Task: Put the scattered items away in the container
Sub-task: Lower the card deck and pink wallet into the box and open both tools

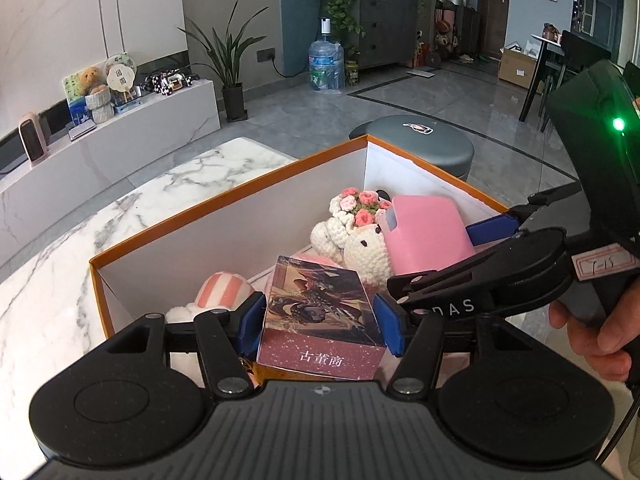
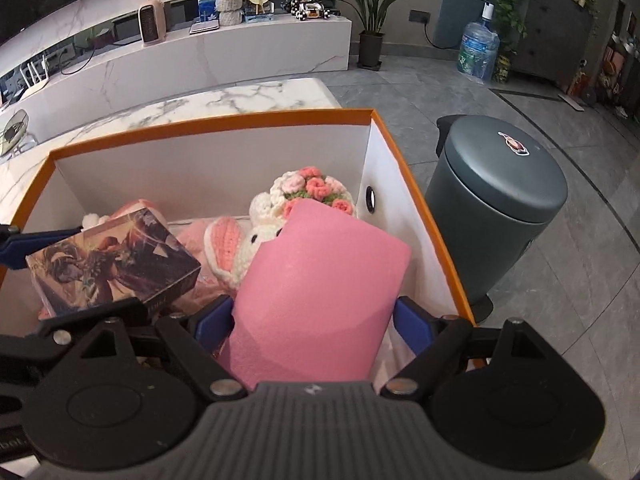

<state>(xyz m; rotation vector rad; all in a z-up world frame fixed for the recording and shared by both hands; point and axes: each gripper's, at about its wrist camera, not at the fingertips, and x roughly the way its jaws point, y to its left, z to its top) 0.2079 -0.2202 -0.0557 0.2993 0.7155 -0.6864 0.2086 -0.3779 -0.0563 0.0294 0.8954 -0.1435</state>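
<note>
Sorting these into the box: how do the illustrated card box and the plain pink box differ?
The card box carries dark printed artwork and Chinese characters; the pink box is plain. The card box is in the left gripper, the pink box in the right gripper. Both are gripped above the orange-rimmed container.

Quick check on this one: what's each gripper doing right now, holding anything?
Left gripper: shut on the illustrated card box, over the orange-rimmed box.
Right gripper: shut on the pink case, over the same box.

"古董商" on card box (image 1: 320,316)
</note>
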